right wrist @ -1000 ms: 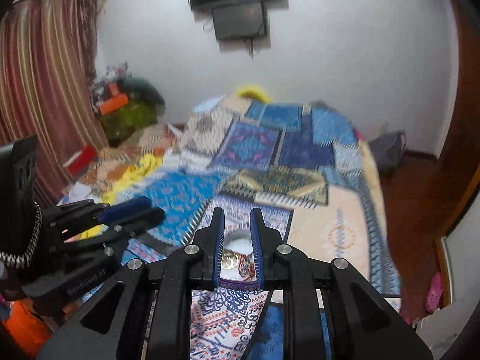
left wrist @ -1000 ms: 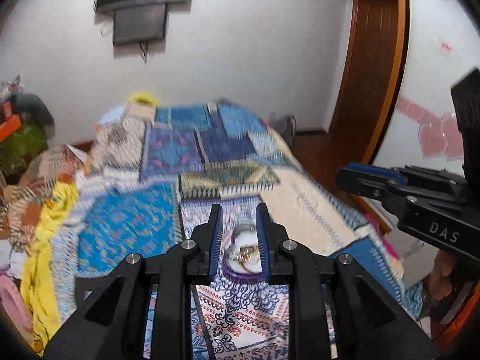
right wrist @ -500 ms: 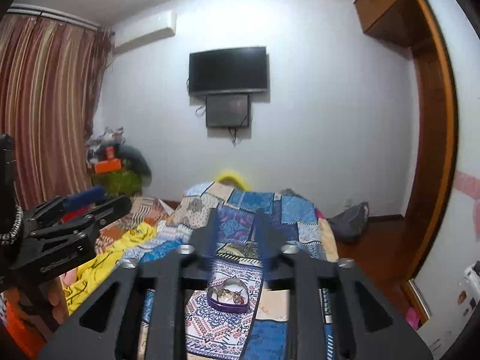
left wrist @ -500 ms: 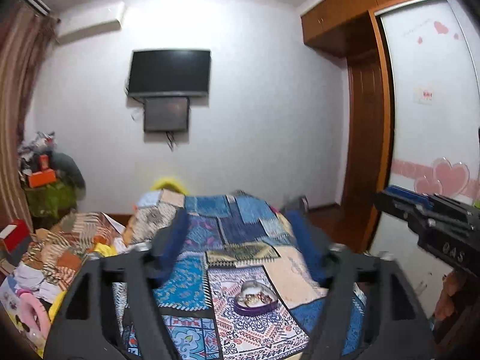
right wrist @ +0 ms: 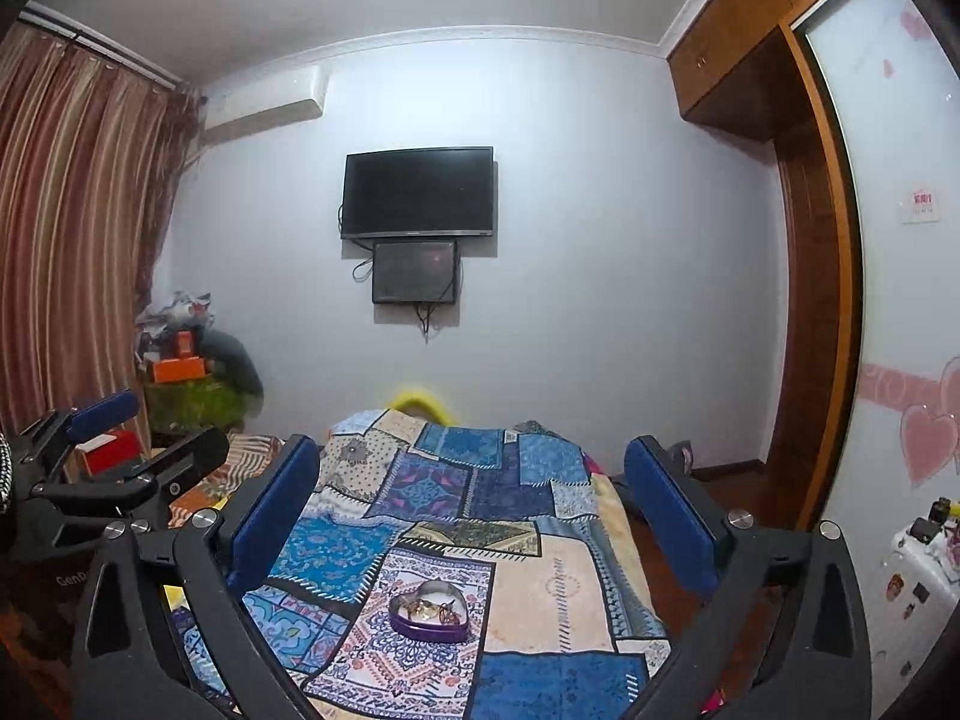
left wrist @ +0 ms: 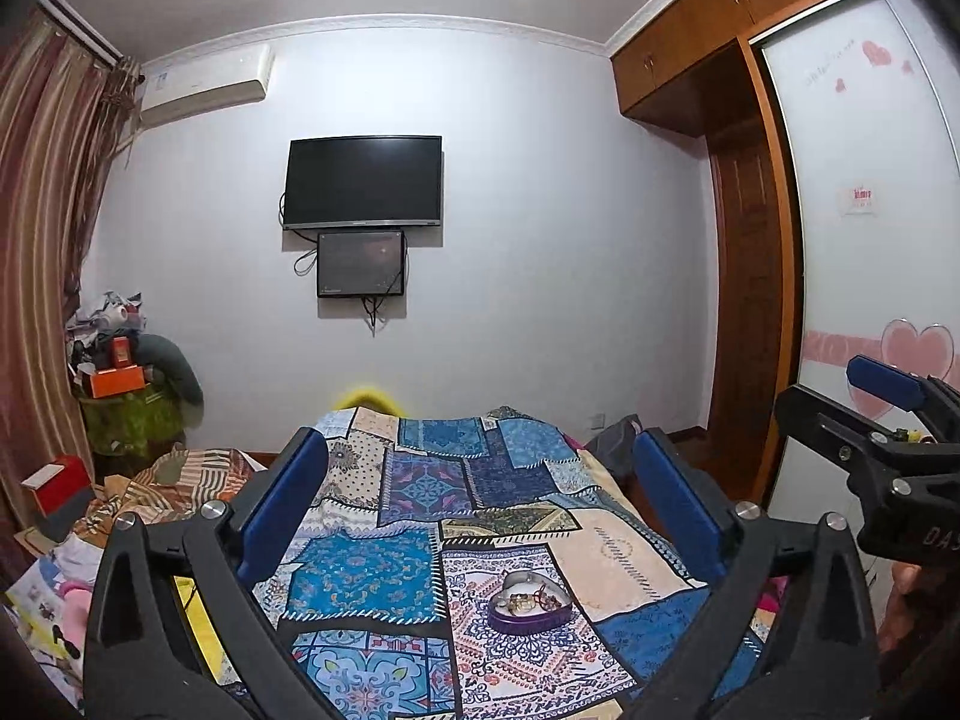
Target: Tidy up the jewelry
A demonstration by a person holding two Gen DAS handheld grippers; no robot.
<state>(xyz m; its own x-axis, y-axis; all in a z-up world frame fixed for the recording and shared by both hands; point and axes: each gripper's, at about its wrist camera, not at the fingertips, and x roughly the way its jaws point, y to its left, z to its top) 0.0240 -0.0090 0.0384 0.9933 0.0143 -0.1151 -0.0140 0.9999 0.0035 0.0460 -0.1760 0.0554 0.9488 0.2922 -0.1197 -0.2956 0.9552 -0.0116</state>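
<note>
A purple heart-shaped jewelry box (left wrist: 530, 605) with gold and red pieces inside lies open on the patchwork bedspread (left wrist: 420, 570); it also shows in the right wrist view (right wrist: 428, 617). My left gripper (left wrist: 480, 492) is wide open and empty, raised well back from the box. My right gripper (right wrist: 474, 486) is also wide open and empty, at about the same height. Each gripper shows at the edge of the other's view: the right one (left wrist: 888, 414) and the left one (right wrist: 138, 438).
A wall-mounted television (left wrist: 363, 180) hangs on the far wall. Piled clothes and boxes (left wrist: 114, 372) sit at the left by striped curtains (right wrist: 72, 240). A wooden wardrobe and white sliding door (left wrist: 852, 240) stand at the right.
Both grippers have opened wide and pulled up and back from the heart-shaped box. The box stays on the bedspread, now farther away in both views.
</note>
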